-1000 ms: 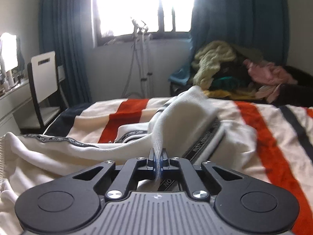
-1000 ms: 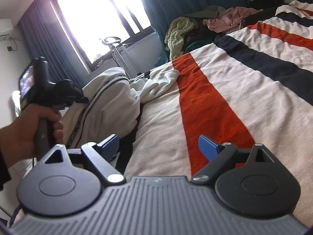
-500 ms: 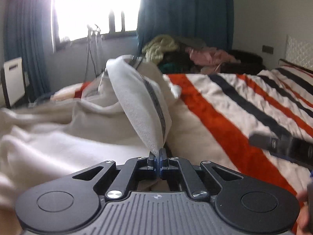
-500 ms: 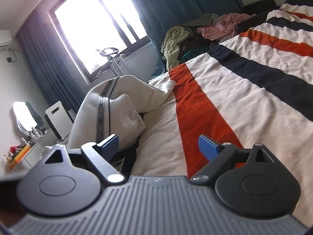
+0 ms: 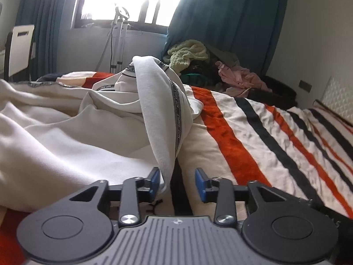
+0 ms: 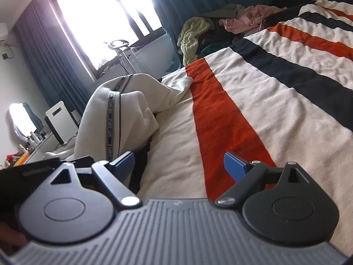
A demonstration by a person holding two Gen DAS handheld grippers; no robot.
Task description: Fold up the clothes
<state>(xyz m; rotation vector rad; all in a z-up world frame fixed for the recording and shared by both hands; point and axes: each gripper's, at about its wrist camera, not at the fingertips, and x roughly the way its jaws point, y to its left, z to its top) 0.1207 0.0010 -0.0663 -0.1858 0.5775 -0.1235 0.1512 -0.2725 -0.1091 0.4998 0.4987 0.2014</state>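
Your left gripper (image 5: 176,182) has its fingers parted, and the cuff of the cream garment (image 5: 66,137) hangs down into the gap, lying against the left pad (image 5: 155,180) and clear of the right one. From that cuff a ribbed sleeve (image 5: 154,110) rises ahead of the fingers in a tall arch, with a dark lettered band (image 5: 177,119) running down its right side. The rest of the garment spreads in loose folds to the left of the fingers, over the striped blanket (image 5: 253,132). To the right of the fingers the blanket lies bare, in orange, cream and navy stripes.

Your right gripper (image 6: 178,165) is spread wide and holds nothing. Between its fingers you see only blanket, with the orange stripe running up from the right pad (image 6: 235,165). The garment sits heaped ahead and to the left of the left pad (image 6: 125,160), its lettered band upright and facing you.

Far ahead of both grippers, a pile of clothes (image 5: 198,64) sits beyond the bed, below the teal curtain (image 5: 220,17).
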